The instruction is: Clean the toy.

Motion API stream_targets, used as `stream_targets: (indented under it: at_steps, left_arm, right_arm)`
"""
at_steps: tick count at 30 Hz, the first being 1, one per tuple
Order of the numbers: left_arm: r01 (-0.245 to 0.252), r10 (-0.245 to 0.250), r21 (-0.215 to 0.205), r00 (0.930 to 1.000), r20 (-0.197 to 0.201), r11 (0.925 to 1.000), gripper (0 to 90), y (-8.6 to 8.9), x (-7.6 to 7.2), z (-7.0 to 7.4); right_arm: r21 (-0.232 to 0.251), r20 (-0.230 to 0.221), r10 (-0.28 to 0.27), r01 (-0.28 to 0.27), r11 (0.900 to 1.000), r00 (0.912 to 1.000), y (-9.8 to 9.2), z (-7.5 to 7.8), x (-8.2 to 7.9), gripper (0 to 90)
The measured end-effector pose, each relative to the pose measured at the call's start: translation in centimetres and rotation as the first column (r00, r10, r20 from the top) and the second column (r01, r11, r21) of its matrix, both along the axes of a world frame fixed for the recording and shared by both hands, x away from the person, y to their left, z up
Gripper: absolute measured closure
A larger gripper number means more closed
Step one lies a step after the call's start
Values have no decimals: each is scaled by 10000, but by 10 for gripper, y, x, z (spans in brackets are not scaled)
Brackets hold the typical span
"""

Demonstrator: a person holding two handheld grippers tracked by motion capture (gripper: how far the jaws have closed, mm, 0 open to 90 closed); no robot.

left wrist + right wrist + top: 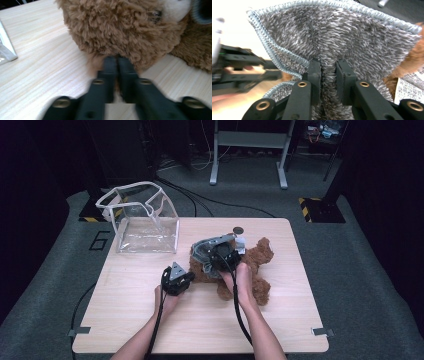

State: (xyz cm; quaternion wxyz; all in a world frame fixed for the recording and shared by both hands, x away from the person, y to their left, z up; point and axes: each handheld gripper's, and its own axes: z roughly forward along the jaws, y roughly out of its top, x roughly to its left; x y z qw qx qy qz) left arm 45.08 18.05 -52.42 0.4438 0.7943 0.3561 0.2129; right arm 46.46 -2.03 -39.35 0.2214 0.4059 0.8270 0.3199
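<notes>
Cloth [342, 37] hides bear [117, 27] behind right gripper [328, 75]

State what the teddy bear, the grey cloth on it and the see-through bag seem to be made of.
Teddy bear: brown plush, long shaggy pile. Grey cloth: likely microfibre terry, short loops, stitched pale-blue edge. Bag: clear, glossy soft plastic with white trim, probably vinyl.

A brown plush bear [252, 270] lies on the table's middle, fluffy and limp. A grey fuzzy cloth [342, 42] with pale stitched edging is draped over its upper body, bunched into a fold.
</notes>
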Motion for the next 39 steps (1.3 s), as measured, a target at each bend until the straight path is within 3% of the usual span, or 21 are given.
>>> stream_targets:
  at_steps: [2, 5, 6, 11, 13, 17, 19, 22, 23, 26, 30, 33, 36, 39]
  left_arm:
    - [-115, 115, -1, 9993, -361, 9999, 587, -1, 3, -1]
    - [-215, 213, -22, 9962, -845, 9998, 466, 1, 9, -1]
    - [-457, 452, -43, 9955, -833, 9989, 439, 1, 10, -1]
    - [-456, 505, 377, 9888, -1404, 9982, 385, -2, 15, -2]
    - [-318, 403, 585, 9877, -1513, 9978, 442, -4, 16, -2]
    - [-148, 254, 809, 9910, -1315, 9966, 685, -6, 14, -2]
    - [-318, 389, 541, 9899, -1364, 9980, 760, -6, 14, -3]
    - [-211, 294, 672, 9917, -1253, 9975, 848, -7, 13, -3]
    - [-183, 271, 707, 9918, -1246, 9973, 854, -7, 13, -3]
    - [-129, 203, 617, 9925, -1203, 9980, 859, -6, 13, -2]
    - [-91, 118, 322, 9965, -833, 9994, 863, -4, 9, -1]
    - [46, -21, 353, 9975, -708, 9994, 868, -3, 7, 0]
    - [-11, 19, 143, 9983, -576, 9999, 870, -2, 6, -1]
    - [24, -19, 108, 9990, -441, 9999, 873, -2, 5, 0]
  right_arm:
    - [17, -334, -264, 265, 9996, 9991, -1, -8, 9, 758]
    - [303, -476, -456, 471, 9984, 9978, -3, -13, 17, 759]
    - [329, -459, -438, 453, 9984, 9980, -4, -13, 19, 760]
    - [165, -581, -424, 434, 9989, 9974, -5, -12, 19, 759]
    - [164, -593, -407, 417, 9990, 9974, -5, -12, 19, 757]
    - [115, -459, -422, 428, 9990, 9981, -4, -8, 15, 749]
    - [138, -264, -476, 480, 9988, 9985, -4, -5, 12, 749]
    - [161, -3, -439, 439, 9989, 9990, -2, 2, 8, 750]
    - [311, -180, -634, 640, 9975, 9978, 1, 4, 6, 750]
    - [141, -132, -157, 159, 9998, 9998, 8, 5, -3, 749]
    - [-315, -199, 347, -353, 9989, 9992, 17, -3, -13, 745]
    - [-455, -383, 147, -165, 9988, 9992, 22, -9, -13, 746]
    - [-385, -98, 38, -42, 9992, 9999, 16, -10, -5, 747]
    - [-328, -112, -230, 226, 9992, 9997, 12, -10, 4, 748]
